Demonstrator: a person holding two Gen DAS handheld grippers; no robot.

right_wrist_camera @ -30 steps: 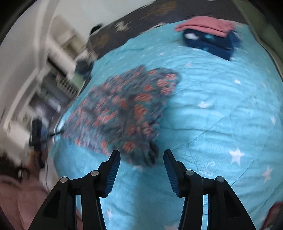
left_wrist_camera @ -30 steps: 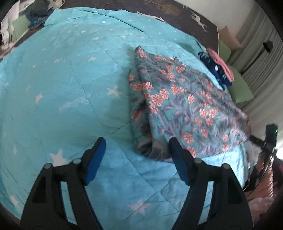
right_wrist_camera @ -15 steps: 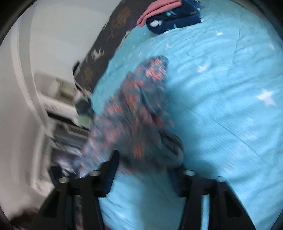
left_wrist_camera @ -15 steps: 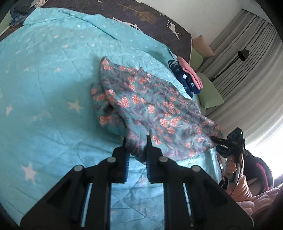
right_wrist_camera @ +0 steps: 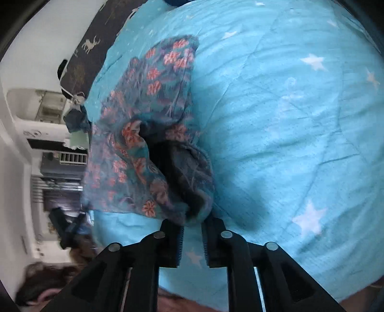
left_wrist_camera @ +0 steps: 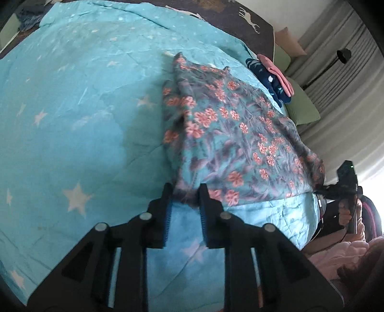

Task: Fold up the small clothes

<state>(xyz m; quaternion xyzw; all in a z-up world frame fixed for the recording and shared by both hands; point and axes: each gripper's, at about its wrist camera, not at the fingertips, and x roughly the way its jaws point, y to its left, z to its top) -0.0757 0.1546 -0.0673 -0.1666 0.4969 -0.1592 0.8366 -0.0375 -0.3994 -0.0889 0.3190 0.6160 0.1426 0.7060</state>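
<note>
A teal garment with pink flowers (left_wrist_camera: 228, 134) lies spread on the blue star quilt (left_wrist_camera: 84, 108). My left gripper (left_wrist_camera: 185, 192) pinches its near corner; the bunched cloth fills the narrow gap, and the jaws are opening slightly. My right gripper (right_wrist_camera: 193, 222) is shut on the garment's gathered dark edge (right_wrist_camera: 189, 182), which is raised off the quilt (right_wrist_camera: 288, 120). In the left wrist view, the right gripper (left_wrist_camera: 345, 180) shows at the garment's far right corner. The left gripper (right_wrist_camera: 64, 223) appears blurred at the left of the right wrist view.
A folded navy and pink pile (left_wrist_camera: 271, 72) sits at the quilt's far right, beside a green pillow (left_wrist_camera: 300, 105). Grey curtains (left_wrist_camera: 340, 79) and a black lamp (left_wrist_camera: 343, 54) stand behind it. A dark deer-print blanket (left_wrist_camera: 240, 14) covers the bed's far end. White shelves (right_wrist_camera: 48, 144) stand off the bed.
Both grippers went from open beside the garment to closed on its near edge. The right wrist rolled, and the gripped edges have lifted off the quilt.
</note>
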